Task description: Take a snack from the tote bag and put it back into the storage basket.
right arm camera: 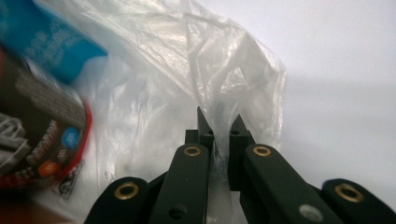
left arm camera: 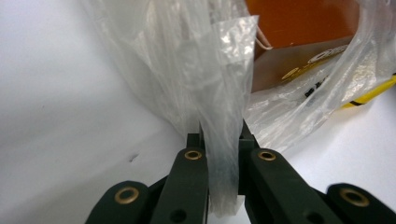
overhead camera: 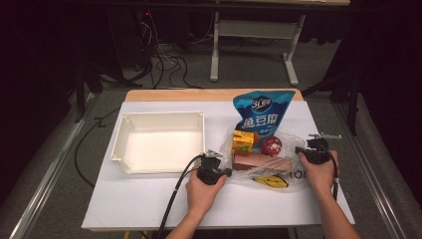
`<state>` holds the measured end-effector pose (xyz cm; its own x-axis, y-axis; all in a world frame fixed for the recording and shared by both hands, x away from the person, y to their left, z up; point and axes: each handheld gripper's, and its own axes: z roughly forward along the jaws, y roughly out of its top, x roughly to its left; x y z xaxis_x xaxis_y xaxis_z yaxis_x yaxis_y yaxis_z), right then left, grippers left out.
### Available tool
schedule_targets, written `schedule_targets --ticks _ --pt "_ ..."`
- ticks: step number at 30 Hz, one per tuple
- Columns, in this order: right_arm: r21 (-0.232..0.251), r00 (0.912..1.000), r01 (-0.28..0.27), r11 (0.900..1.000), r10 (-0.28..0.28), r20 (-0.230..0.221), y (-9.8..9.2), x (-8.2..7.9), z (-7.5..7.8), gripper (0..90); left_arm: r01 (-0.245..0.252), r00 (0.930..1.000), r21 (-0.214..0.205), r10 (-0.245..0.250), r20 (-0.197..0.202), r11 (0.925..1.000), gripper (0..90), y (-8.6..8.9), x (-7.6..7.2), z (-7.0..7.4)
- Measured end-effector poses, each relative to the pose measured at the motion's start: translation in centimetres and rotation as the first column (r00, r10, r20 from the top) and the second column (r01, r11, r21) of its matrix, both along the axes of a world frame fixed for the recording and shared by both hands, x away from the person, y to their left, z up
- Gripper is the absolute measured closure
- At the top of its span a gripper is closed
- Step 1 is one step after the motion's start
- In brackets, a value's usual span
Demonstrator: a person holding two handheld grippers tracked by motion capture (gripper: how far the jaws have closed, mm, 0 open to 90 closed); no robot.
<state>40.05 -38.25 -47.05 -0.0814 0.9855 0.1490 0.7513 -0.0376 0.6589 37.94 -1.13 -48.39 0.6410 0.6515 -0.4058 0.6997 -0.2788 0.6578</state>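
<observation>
Nearest, left gripper (overhead camera: 225, 172) and right gripper (overhead camera: 300, 150): black jaws of each clamped on crinkled film of the clear plastic bag (overhead camera: 259, 157), lying at bench (overhead camera: 149, 199) centre-right between them. Bag: thin, glossy, holding a brown box (overhead camera: 256, 162), red round tin (overhead camera: 271, 145), yellow carton (overhead camera: 243, 141). At ten o'clock, white rectangular tray (overhead camera: 161, 117); at twelve, blue pouch (overhead camera: 262, 110).
</observation>
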Motion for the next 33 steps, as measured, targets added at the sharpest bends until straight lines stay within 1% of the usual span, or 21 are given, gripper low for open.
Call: schedule_targets --ticks 1,2,3,5,7,8,9,10,11,12,13,14,17,18,20,21,22,24,26,31,33 --pt "0.012 0.9997 -0.023 0.9997 0.023 0.003 -0.1 -0.5 0.0 87.1 0.006 1.0 0.0 -0.006 0.004 1.0 88.0 0.1 0.0 0.0" --pt "0.012 0.9991 -0.04 0.9991 0.04 0.011 -0.1 -1.0 0.1 77.1 0.015 0.9999 -0.007 -0.015 0.004 0.9999 85.7 0.1 -0.1 0.0" --pt "0.012 0.9973 -0.056 0.9984 0.055 0.048 -0.2 -1.6 0.4 65.9 0.021 0.9998 -0.013 -0.021 0.006 0.9997 81.4 0.1 -0.2 0.1" --pt "0.034 0.9926 -0.035 0.9988 0.03 0.117 -0.3 -3.2 1.4 51.9 0.024 0.9996 -0.02 -0.023 0.016 0.9995 71.0 0.1 -0.5 0.3" --pt "0.082 0.9867 -0.03 0.9962 0.017 0.162 -0.3 -5.1 2.4 46.6 0.009 0.9995 -0.034 -0.008 0.032 0.9994 63.5 0.4 -0.9 0.6" --pt "0.107 0.9864 -0.032 0.9938 0.015 0.164 -0.1 -6.6 2.9 49.7 0.007 0.9997 -0.051 -0.005 0.024 0.9987 59.4 0.5 -0.9 0.6" --pt "0.107 0.9864 -0.032 0.9938 0.015 0.164 -0.1 -6.6 2.9 49.7 0.01 0.9999 -0.062 -0.009 0.013 0.998 59.4 0.5 -0.8 0.5" --pt "0.16 0.9896 -0.085 0.9835 0.064 0.129 0.2 -7.4 2.8 62.9 0.026 0.9996 -0.064 -0.026 -0.009 0.9976 66.1 0.4 -0.7 0.2" --pt "0.16 0.9896 -0.085 0.9835 0.064 0.129 0.2 -7.4 2.8 62.9 0.026 0.9996 -0.064 -0.026 -0.009 0.9976 73.1 0.4 -0.7 0.2" --pt "0.159 0.99 -0.104 0.9817 0.087 0.111 0.4 -7.5 2.7 72.6 0.028 0.9995 -0.049 -0.029 -0.014 0.9984 73.1 0.4 -0.7 0.1" --pt "0.12 0.9867 -0.135 0.9836 0.122 0.107 0.6 -7.8 2.6 78.1 0.032 0.9993 -0.04 -0.033 -0.017 0.9987 81.3 0.4 -0.8 0.2" --pt "0.115 0.9905 -0.11 0.9873 0.1 0.095 0.6 -8.7 2.8 85.7 0.039 0.999 -0.033 -0.04 -0.018 0.9987 88.9 0.5 -0.9 0.4" --pt "0.106 0.991 -0.108 0.9885 0.099 0.09 0.5 -9.4 2.8 88.0 0.029 0.9995 -0.012 -0.029 -0.01 0.9995 89.5 0.7 -1.0 0.6" --pt "0.052 0.9908 -0.129 0.9903 0.126 0.047 0.8 -10.0 2.5 88.5 0.005 0.9999 -0.011 -0.005 -0.013 0.9999 89.5 1.2 -0.8 0.6" --pt "0.036 0.9906 -0.133 0.9904 0.132 0.037 0.9 -10.1 2.2 88.7 -0.005 0.9998 -0.011 0.005 -0.018 0.9999 89.5 1.3 -0.8 0.6" --pt "0.027 0.9907 -0.135 0.9905 0.134 0.023 0.9 -10.1 2.1 88.7 -0.011 0.9999 0.007 0.011 -0.013 0.9999 89.5 1.5 -0.7 0.5" --pt "0.01 0.9908 -0.135 0.9907 0.135 0.002 0.8 -10.1 1.8 88.5 -0.014 0.9998 0.0 0.014 -0.016 0.9999 89.5 1.5 -0.7 0.4" --pt "-0.009 0.9903 -0.138 0.9903 0.138 -0.012 0.8 -9.9 1.4 87.8 -0.011 0.9997 0.016 0.012 -0.02 0.9998 89.4 1.3 -0.7 0.2" --pt "-0.065 0.9919 -0.126 0.9899 0.124 -0.027 0.9 -8.9 0.5 88.3 -0.034 0.9992 0.005 0.034 -0.023 0.9994 89.4 0.8 -0.7 0.1" --pt "-0.102 0.9974 -0.071 0.9923 0.072 0.007 1.1 -7.2 0.2 88.7 -0.059 0.9971 -0.037 0.057 -0.051 0.9976 89.4 0.4 -0.3 -0.2" --pt "-0.093 0.9987 -0.036 0.995 0.039 0.031 1.2 -6.4 -0.1 89.3 -0.03 0.9983 -0.055 0.027 -0.052 0.998 89.4 -0.1 -0.5 -0.4"
